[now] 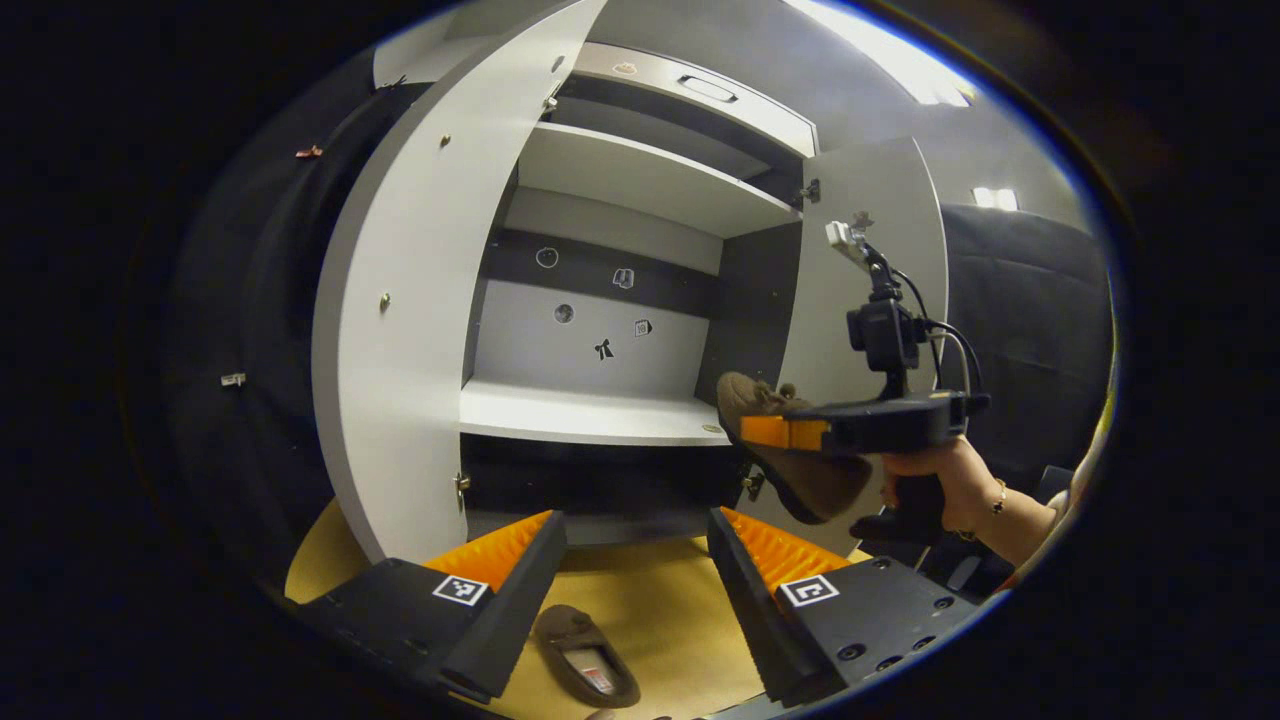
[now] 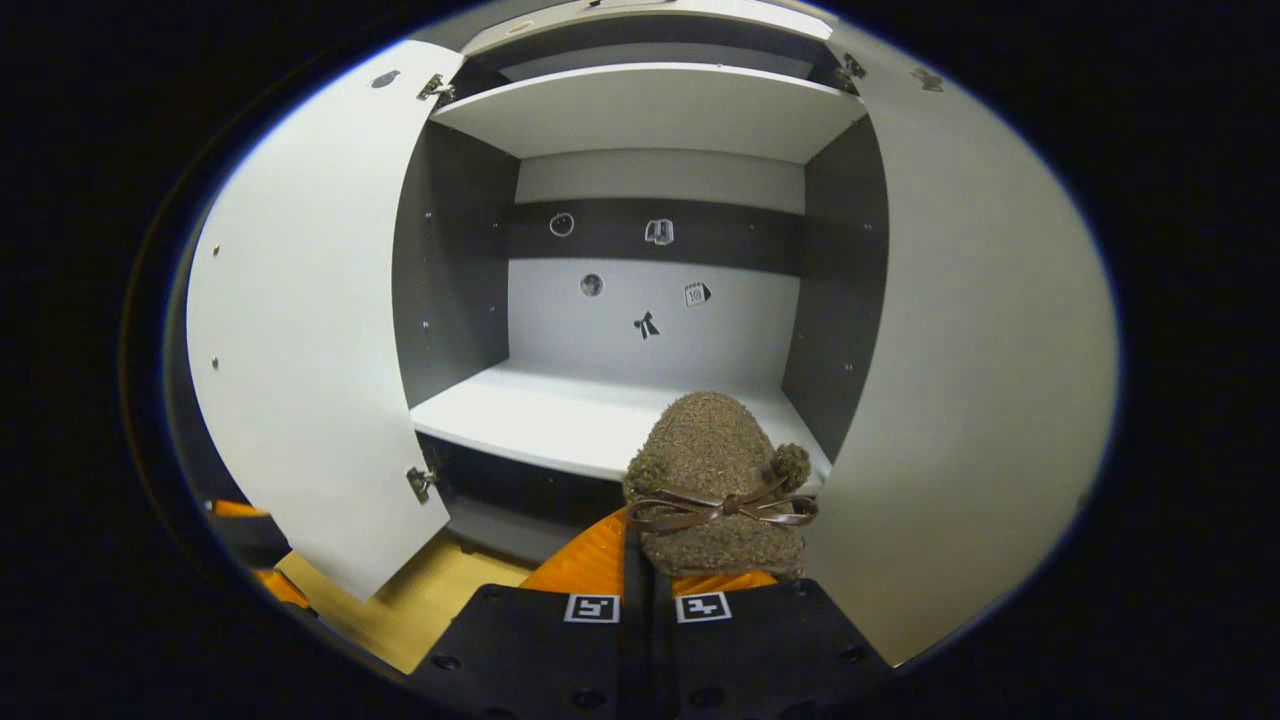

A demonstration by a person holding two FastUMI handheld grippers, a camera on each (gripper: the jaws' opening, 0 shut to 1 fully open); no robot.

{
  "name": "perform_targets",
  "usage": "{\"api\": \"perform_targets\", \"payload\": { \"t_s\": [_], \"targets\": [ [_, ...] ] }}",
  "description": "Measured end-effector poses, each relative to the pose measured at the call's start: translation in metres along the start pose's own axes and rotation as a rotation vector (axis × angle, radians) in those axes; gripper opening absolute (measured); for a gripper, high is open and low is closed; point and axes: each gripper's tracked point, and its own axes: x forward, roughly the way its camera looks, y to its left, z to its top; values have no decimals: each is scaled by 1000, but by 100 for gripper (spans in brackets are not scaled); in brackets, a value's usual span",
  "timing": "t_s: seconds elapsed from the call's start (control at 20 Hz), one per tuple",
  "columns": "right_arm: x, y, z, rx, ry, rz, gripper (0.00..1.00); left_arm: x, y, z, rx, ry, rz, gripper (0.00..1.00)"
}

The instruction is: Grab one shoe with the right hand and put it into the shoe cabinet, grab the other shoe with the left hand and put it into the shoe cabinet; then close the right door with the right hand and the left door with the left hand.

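A brown fuzzy shoe (image 2: 715, 470) with a bow is held by its heel in my right gripper (image 2: 640, 545), which is shut on it. The shoe's toe points at the lower shelf (image 2: 560, 415) of the open shoe cabinet, just before the shelf's front right edge. In the left gripper view, the same shoe (image 1: 815, 475) hangs in the right gripper (image 1: 790, 432) by the right door (image 1: 860, 280). The other brown shoe (image 1: 585, 655) lies on the floor below my left gripper (image 1: 635, 520), which is open and apart from it.
Both cabinet doors stand wide open: the left door (image 2: 300, 330) and the right door (image 2: 970, 380). An upper shelf (image 2: 650, 105) sits above the lower one. A hand (image 1: 945, 485) holds the right gripper. The floor (image 1: 650, 600) is light wood.
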Motion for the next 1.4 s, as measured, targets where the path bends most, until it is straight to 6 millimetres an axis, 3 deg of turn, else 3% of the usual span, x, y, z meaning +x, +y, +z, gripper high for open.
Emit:
{"api": "perform_targets", "payload": {
  "t_s": [0.2,0.45,0.65,0.85,1.0,1.15,1.3,1.35,1.4],
  "targets": [
    [51,-9,40,-19,-16,-11,6,-9,10,1,-12,-2,44,90],
    [127,-17,39,-40,77,-18,5,-21,30,-5,45,26,133,90],
    [184,-16,51,-43,117,-13,6,-25,39,-11,32,46,185,90],
    [225,-17,37,10,211,-16,6,-27,48,-12,22,56,232,90],
    [244,-21,14,28,299,-23,6,-26,53,-10,25,53,253,90],
    [250,-22,6,40,321,-23,8,-25,54,-8,32,61,260,90],
    [241,-19,8,52,322,3,28,-24,50,-6,40,60,253,90],
    [235,-18,10,58,316,11,49,-23,49,-5,41,59,248,90],
    [227,-16,12,67,303,22,56,-23,48,-5,42,60,243,90]
  ]
}}
